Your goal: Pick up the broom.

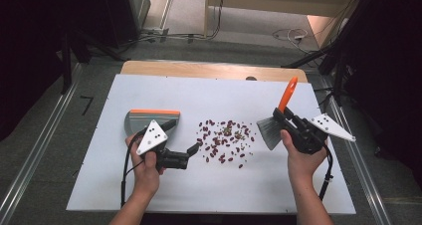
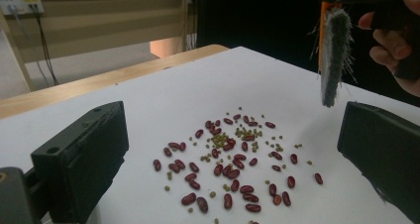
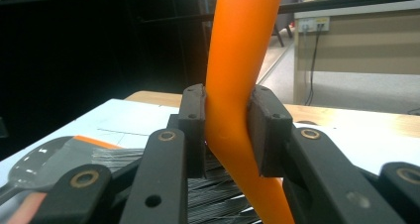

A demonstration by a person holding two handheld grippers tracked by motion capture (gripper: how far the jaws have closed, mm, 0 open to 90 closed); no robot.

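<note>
A scatter of red beans (image 1: 224, 141) mixed with small green ones (image 2: 225, 159) lies in the middle of the white board (image 1: 149, 190). My left gripper (image 1: 191, 154) is just left of them near the board, jaws open (image 2: 230, 130) and empty, pointing at the beans. Behind that hand lies a grey dustpan (image 1: 144, 119) with an orange edge. My right gripper (image 1: 284, 115) is shut on the orange handle (image 3: 233, 125) of a hand brush. Its grey bristles (image 1: 271, 131) hang above the board just right of the beans, and the brush (image 2: 334, 60) hangs there in the left gripper view too.
The board lies on a wooden table (image 1: 199, 69) whose far edge shows behind it. Metal rails (image 1: 35, 155) run along both sides on the floor, with cables (image 1: 288, 35) beyond the table. The dustpan (image 3: 49, 159) appears low at the left in the right gripper view.
</note>
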